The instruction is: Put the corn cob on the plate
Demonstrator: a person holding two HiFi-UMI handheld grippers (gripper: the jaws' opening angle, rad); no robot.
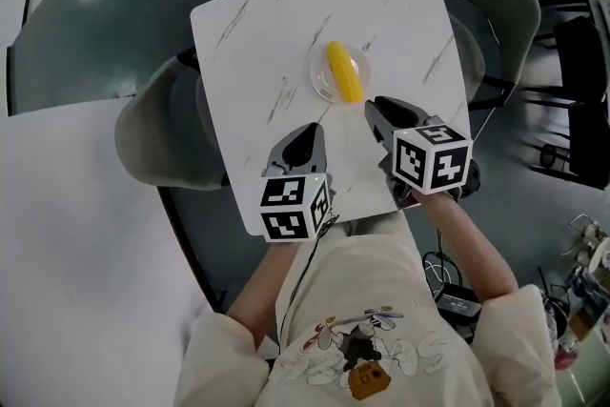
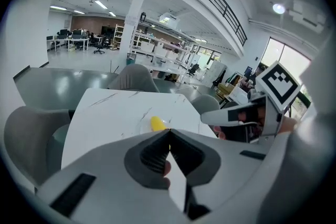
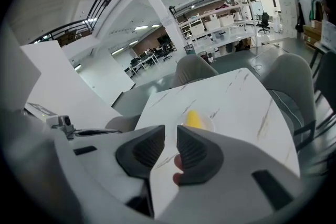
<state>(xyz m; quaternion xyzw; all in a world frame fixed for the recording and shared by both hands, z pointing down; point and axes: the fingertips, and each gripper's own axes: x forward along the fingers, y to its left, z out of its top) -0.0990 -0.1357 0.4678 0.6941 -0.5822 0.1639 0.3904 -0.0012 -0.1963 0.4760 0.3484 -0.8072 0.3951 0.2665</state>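
**Corn cob on the plate, both hand-held grippers clear of it**

On the left, our left hand-held gripper point(image 1: 304, 144) hangs over the near part of the desk point(image 1: 253, 43), short of the plate. In the left gripper view its jaws meet at the tips, with nothing caught between them. It touches neither the plate nor the desk.

Toward the middle of the desk we see the plate point(image 1: 315, 74), a small pale dish. The yellow corn cob point(image 1: 344, 71) lies across it, inside the rim as far as the head view shows. Both gripper views agree: the cob sits on the dish ahead of the jaws, apart from them.

On the right, our right hand-held gripper point(image 1: 375, 107) is near the plate's closer edge but beside it, not on it. In the right gripper view its jaws stand a narrow gap apart, and the gap is empty; only the desk and the cob beyond show through it.

We judge the task done: the cob rests where it should, and neither tool holds it. What remains, if anything, is only to draw our hands away from the desk. The one risk we see is the right tool brushing the plate as it goes.
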